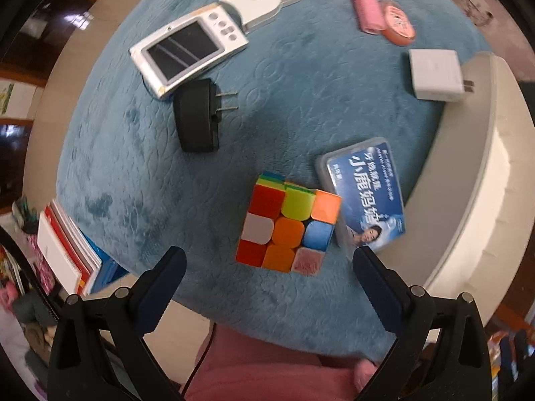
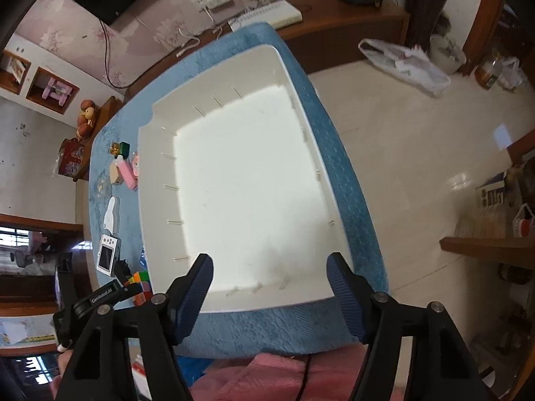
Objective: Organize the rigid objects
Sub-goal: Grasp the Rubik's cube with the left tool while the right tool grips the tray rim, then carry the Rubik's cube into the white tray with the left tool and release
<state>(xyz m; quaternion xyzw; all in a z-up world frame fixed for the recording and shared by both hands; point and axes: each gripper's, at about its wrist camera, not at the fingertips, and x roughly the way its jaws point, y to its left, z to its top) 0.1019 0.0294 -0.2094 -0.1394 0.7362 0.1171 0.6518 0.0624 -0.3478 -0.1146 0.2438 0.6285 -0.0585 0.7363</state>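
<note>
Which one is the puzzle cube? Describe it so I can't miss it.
Start at the white tray on the blue cloth. Beside its wall lies a blue printed flat case, and the puzzle cube touches that case, just ahead of the open left gripper. It alone is a multicoloured grid of squares.

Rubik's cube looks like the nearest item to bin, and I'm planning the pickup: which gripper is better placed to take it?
Left. The left gripper hangs over the Rubik's cube, jaws open. The right gripper is over the empty white bin.
</note>
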